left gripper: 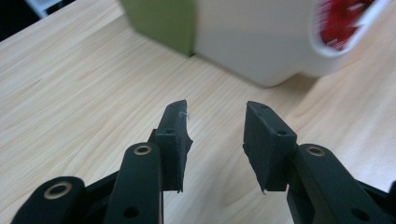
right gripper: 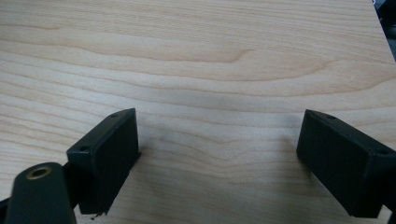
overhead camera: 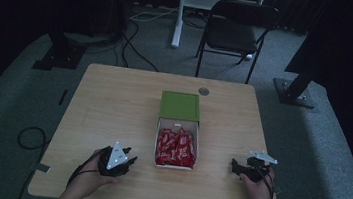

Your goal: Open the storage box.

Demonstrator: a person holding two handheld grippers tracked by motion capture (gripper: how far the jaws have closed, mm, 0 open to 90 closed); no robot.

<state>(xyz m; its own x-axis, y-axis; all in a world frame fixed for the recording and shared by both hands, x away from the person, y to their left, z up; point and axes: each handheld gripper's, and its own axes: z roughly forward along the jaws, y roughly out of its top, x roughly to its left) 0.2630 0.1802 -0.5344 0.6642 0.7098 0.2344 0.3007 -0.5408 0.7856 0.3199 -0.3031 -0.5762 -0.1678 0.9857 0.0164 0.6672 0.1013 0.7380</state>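
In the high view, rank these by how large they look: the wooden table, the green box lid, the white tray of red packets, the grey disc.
1. Wooden table
2. White tray of red packets and green box lid: too alike to rank
3. Grey disc

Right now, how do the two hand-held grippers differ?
The left gripper has its jaws partly open and points at the white tray of red packets; the right gripper has its jaws spread wider over bare table. Both are black, empty and held low near the table's front edge.
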